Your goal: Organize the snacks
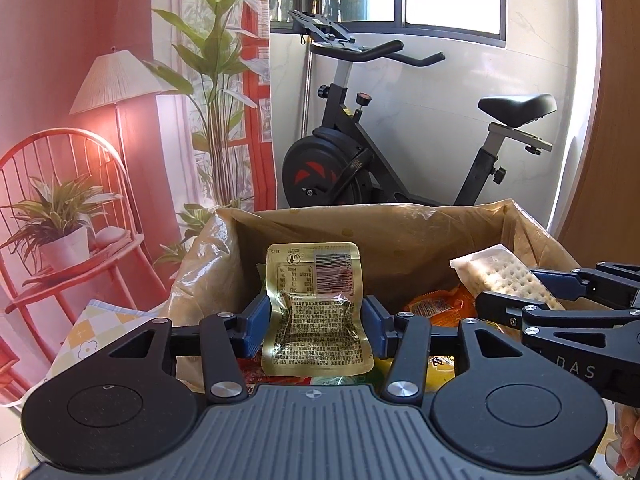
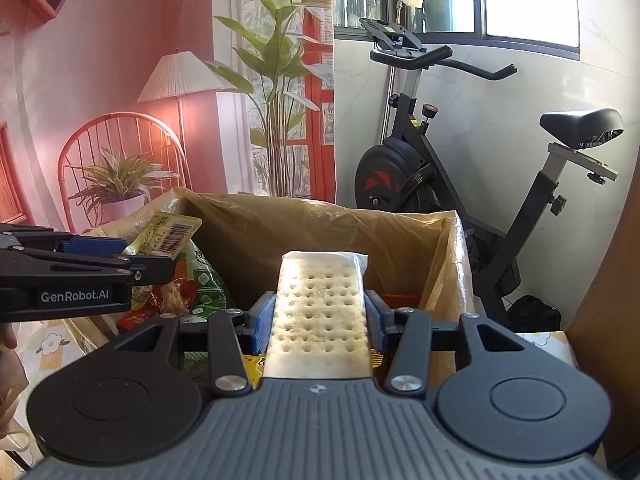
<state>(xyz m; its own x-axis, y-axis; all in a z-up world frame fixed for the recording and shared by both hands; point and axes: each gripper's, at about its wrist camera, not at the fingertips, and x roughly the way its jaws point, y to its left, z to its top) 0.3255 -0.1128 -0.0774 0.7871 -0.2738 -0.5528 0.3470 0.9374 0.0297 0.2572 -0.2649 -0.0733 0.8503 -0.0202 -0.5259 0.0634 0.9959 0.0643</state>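
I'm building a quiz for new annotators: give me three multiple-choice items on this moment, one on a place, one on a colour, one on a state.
1. Where are the loose snacks piled?
A on the red chair
B in the plastic-lined box
C on the bike seat

2. What colour is the packet held by the left tongs?
A gold
B blue
C white

3. How are the right tongs?
A open, empty
B shut on the cracker pack
C out of view

Answers:
B, packets lie inside the plastic-lined box.
A, the packet in the left tongs is gold.
B, the right tongs press the cracker pack from both sides.

a shiny gold pouch with a barcode stands up, squeezed in the middle. a long pale cracker pack with little holes tilts up. more snacks lie piled in the lined box.
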